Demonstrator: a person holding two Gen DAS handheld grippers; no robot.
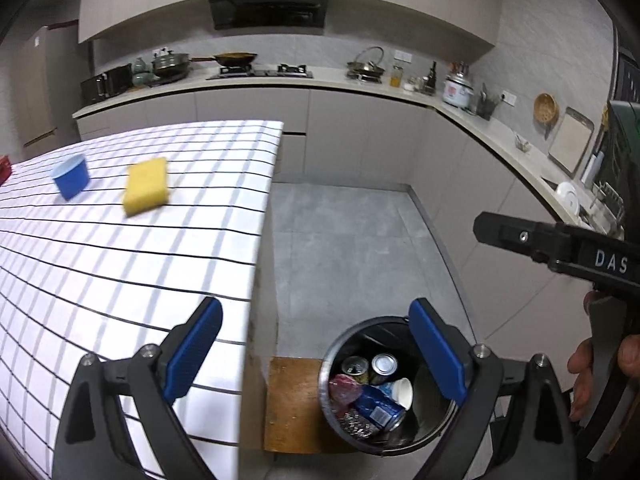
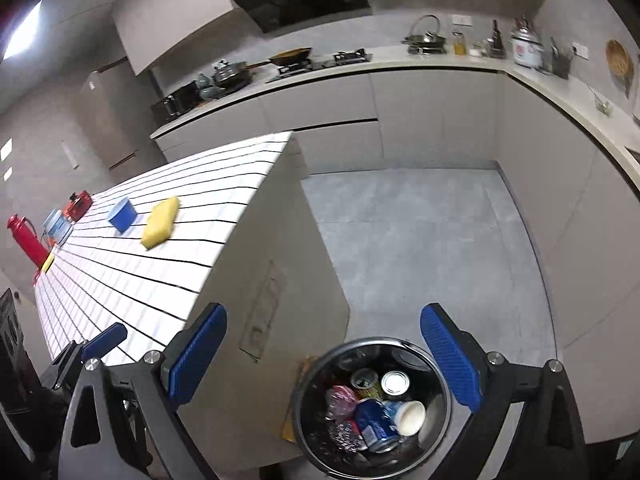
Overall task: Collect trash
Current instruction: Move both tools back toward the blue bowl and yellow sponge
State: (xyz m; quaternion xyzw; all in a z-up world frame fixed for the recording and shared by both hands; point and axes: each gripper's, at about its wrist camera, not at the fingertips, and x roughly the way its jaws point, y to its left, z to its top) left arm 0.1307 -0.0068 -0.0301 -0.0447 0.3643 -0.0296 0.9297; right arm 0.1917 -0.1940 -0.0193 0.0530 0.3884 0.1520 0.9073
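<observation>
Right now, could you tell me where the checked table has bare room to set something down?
The near stretch of the table, from the yellow sponge and blue tub to the near edge, is bare, as is the far corner behind them. The far left end is crowded: red flask, red box, another container. The bin is nearly full.

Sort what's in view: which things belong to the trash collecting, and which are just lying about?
Job:
- trash bin
- cans, paper cup, wrappers inside

Lying about:
- yellow sponge
- blue tub
- red flask
</observation>
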